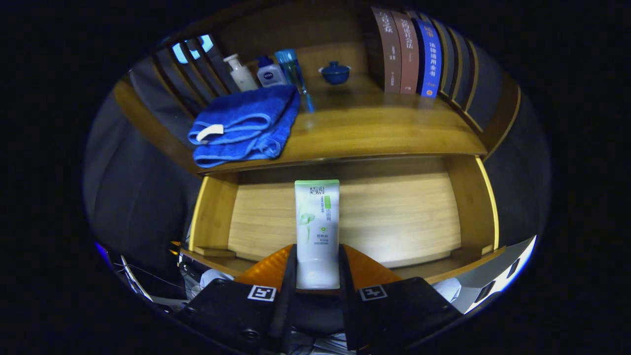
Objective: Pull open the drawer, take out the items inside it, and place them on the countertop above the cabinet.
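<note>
A white tube with green print [317, 224] stands up between my two fingers, and my gripper [317, 268] is shut on its lower end. Behind it the wooden drawer [394, 212] is pulled open, its pale bottom bare around the tube. Above the drawer runs the wooden countertop [374, 130]. A folded blue towel [246, 125] lies on the countertop's left part, overhanging its front edge a little.
At the back of the countertop stand a white pump bottle [240, 72], a small blue-capped bottle [270, 73], a clear blue tumbler [291, 66] and a blue lidded cup [335, 72]. A row of books [409, 52] stands at the right. A slatted chair back [190, 66] is behind the left side.
</note>
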Motion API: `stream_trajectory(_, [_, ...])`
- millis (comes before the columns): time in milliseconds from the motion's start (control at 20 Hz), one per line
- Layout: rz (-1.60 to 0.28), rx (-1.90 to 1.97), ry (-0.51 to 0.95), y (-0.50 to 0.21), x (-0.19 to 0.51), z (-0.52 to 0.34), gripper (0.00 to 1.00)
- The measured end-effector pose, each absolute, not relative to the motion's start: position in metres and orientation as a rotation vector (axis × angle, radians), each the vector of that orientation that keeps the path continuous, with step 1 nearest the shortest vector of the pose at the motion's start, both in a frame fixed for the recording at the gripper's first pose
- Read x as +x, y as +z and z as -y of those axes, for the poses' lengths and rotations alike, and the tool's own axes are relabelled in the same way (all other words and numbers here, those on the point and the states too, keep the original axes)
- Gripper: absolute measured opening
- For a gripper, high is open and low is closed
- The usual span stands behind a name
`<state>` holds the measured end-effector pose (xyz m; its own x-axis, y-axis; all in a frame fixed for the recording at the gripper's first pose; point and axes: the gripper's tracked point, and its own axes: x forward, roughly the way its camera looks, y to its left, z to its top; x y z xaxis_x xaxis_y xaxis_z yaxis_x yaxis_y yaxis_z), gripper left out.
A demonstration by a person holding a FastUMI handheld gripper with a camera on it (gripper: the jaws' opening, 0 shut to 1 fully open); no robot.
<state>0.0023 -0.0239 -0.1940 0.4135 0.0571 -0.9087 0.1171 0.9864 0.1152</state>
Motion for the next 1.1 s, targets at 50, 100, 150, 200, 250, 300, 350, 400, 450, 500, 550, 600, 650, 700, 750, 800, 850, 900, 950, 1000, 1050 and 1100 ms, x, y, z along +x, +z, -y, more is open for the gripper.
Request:
stream_trajectory(50, [-1.111, 0.165, -0.041, -0.184, 0.01, 0.025, 0.46])
stream_trajectory(100, [-1.071, 0.158, -0.048, -0.175, 0.022, 0.029, 0.46])
stream_trajectory(150, [-1.036, 0.151, -0.058, -0.167, 0.035, 0.032, 0.46])
stream_trajectory(200, [-1.011, 0.154, -0.07, -0.161, 0.05, 0.036, 0.46])
stream_trajectory(250, [-0.988, 0.162, -0.083, -0.157, 0.064, 0.039, 0.46])
stream_trajectory(300, [-0.972, 0.169, -0.097, -0.155, 0.081, 0.044, 0.46])
stream_trajectory(350, [-0.959, 0.177, -0.11, -0.155, 0.098, 0.048, 0.46])
stream_trajectory(400, [-0.952, 0.18, -0.116, -0.158, 0.114, 0.052, 0.46])
stream_trajectory(450, [-0.949, 0.178, -0.125, -0.164, 0.131, 0.057, 0.46])
stream_trajectory(500, [-0.951, 0.18, -0.134, -0.17, 0.148, 0.061, 0.46])
stream_trajectory(550, [-0.957, 0.182, -0.143, -0.178, 0.161, 0.064, 0.46])
stream_trajectory(600, [-0.97, 0.184, -0.155, -0.187, 0.173, 0.067, 0.46])
stream_trajectory(650, [-0.981, 0.188, -0.165, -0.195, 0.182, 0.07, 0.46])
stream_trajectory(700, [-0.99, 0.188, -0.176, -0.202, 0.19, 0.074, 0.46])
stream_trajectory(750, [-1.001, 0.184, -0.189, -0.211, 0.196, 0.078, 0.46])
stream_trajectory(800, [-1.007, 0.182, -0.198, -0.217, 0.201, 0.082, 0.46])
stream_trajectory(850, [-1.011, 0.183, -0.204, -0.221, 0.204, 0.083, 0.46])
stream_trajectory(900, [-1.017, 0.184, -0.207, -0.224, 0.206, 0.083, 0.46])
stream_trajectory(950, [-1.024, 0.183, -0.206, -0.228, 0.206, 0.085, 0.47])
stream_trajectory(1000, [-1.028, 0.182, -0.202, -0.23, 0.207, 0.086, 0.49])
stream_trajectory(1050, [-1.027, 0.182, -0.199, -0.229, 0.207, 0.086, 0.5])
stream_trajectory(1100, [-1.018, 0.18, -0.201, -0.227, 0.209, 0.086, 0.52])
